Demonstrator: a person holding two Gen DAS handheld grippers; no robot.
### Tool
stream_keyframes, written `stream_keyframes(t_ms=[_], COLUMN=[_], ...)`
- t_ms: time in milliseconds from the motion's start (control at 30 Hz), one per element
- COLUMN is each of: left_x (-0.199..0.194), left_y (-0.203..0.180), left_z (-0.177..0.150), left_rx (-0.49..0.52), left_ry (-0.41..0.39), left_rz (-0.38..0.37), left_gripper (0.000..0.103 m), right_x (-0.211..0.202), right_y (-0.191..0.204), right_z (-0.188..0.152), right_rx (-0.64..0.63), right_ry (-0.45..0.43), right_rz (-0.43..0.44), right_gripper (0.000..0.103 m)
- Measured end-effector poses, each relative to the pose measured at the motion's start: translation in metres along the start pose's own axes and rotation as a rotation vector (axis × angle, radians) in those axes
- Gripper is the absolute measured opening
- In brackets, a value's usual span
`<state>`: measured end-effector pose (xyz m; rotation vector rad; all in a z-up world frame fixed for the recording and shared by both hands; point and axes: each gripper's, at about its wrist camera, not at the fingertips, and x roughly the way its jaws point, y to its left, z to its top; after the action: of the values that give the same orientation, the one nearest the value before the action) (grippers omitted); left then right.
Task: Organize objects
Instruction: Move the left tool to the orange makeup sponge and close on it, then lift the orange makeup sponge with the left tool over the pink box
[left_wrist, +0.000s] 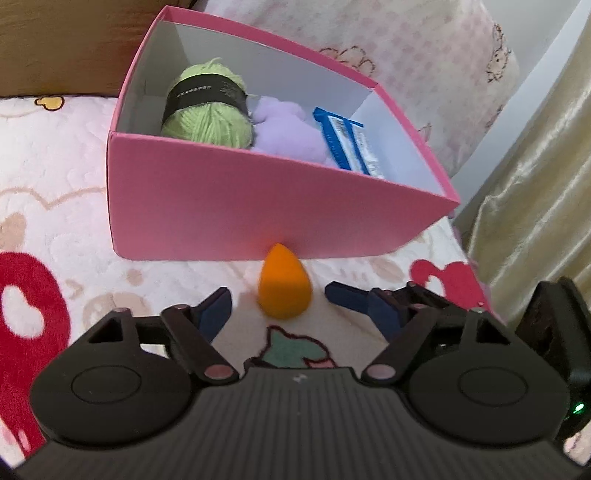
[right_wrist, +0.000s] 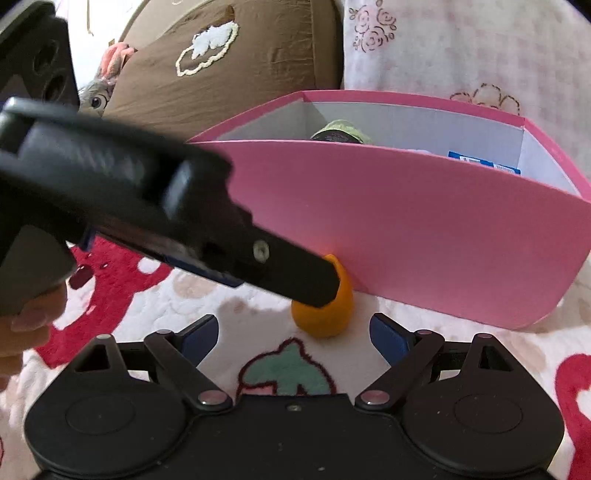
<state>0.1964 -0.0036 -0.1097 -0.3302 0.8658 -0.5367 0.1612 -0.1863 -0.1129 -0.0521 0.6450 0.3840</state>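
While both grippers hang low with jaws spread wide and gripping nothing, the left gripper (left_wrist: 279, 295) straddles an orange sponge (left_wrist: 284, 284) and the right gripper (right_wrist: 293, 328) sits just behind it. It stands on a pink-and-red fleece blanket (left_wrist: 48, 192) against a pink box (left_wrist: 258, 218) holding green yarn (left_wrist: 207, 107); farther off lie a brown pillow (right_wrist: 236, 62) and cream curtain (left_wrist: 535, 184).

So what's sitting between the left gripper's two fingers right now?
The orange sponge stands on the blanket between the open left gripper's fingers, untouched, just before the pink box; the left wrist view shows it.
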Motion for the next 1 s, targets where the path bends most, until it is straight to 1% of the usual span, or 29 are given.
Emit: stream_keyframes(t_ms=[33, 67, 100, 133, 167, 200, 233, 267, 300, 333, 367, 433, 567, 633, 767, 900, 1000], left_x=[0.004, 0.008, 0.011, 0.013, 0.016, 0.020, 0.023, 0.026, 0.030, 0.032, 0.032, 0.029, 0.022, 0.019, 0.014, -0.001, -0.014], left_y=[0.002, 0.005, 0.005, 0.005, 0.007, 0.007, 0.007, 0.007, 0.006, 0.005, 0.002, -0.002, -0.002, -0.004, -0.004, -0.012, -0.018], left_z=[0.000, 0.000, 0.000, 0.001, 0.001, 0.003, 0.004, 0.005, 0.005, 0.004, 0.003, 0.000, 0.000, -0.001, 0.004, 0.004, 0.006], left_rx=[-0.002, -0.007, 0.000, 0.007, -0.002, -0.011, -0.019, -0.029, -0.037, -0.039, -0.029, 0.004, -0.020, -0.016, -0.031, -0.008, -0.018], left_ry=[0.002, 0.006, 0.006, -0.004, -0.010, -0.012, -0.017, -0.017, -0.004, 0.006, 0.000, -0.006, 0.013, 0.025, 0.072, 0.088, 0.107], left_rz=[0.008, 0.014, 0.025, 0.030, 0.023, 0.018, 0.017, 0.016, 0.019, 0.026, 0.035, 0.037, 0.019, 0.012, -0.003, -0.005, -0.019], left_gripper=[0.070, 0.069, 0.069, 0.069, 0.068, 0.061, 0.051, 0.047, 0.036, 0.035, 0.035, 0.034, 0.034, 0.034, 0.034, 0.034, 0.034], right_x=[0.004, 0.008, 0.012, 0.014, 0.017, 0.020, 0.021, 0.021, 0.019, 0.017, 0.015, 0.012, 0.006, 0.002, -0.005, -0.021, -0.035], right_y=[-0.001, -0.001, -0.001, -0.001, -0.002, -0.003, -0.003, -0.002, -0.001, -0.001, -0.001, 0.001, 0.007, 0.007, 0.005, 0.012, 0.020], right_z=[0.001, 0.002, 0.003, 0.004, 0.004, 0.004, 0.005, 0.004, 0.005, 0.005, 0.006, 0.005, 0.007, 0.008, 0.008, 0.011, 0.016], right_rx=[-0.007, -0.023, -0.038, -0.047, -0.050, -0.055, -0.060, -0.065, -0.066, -0.063, -0.060, -0.060, -0.052, -0.044, -0.025, -0.014, -0.008], right_ry=[0.010, 0.023, 0.028, 0.028, 0.035, 0.047, 0.055, 0.054, 0.050, 0.047, 0.048, 0.049, 0.054, 0.059, 0.061, 0.064, 0.070], right_rz=[-0.006, -0.011, -0.026, -0.022, -0.021, -0.024, -0.029, -0.033, -0.036, -0.042, -0.051, -0.055, -0.063, -0.066, -0.038, -0.022, -0.035], right_gripper=[0.091, 0.086, 0.084, 0.082, 0.079, 0.075, 0.066, 0.057, 0.052, 0.046, 0.042, 0.041, 0.041, 0.041, 0.042, 0.041, 0.042])
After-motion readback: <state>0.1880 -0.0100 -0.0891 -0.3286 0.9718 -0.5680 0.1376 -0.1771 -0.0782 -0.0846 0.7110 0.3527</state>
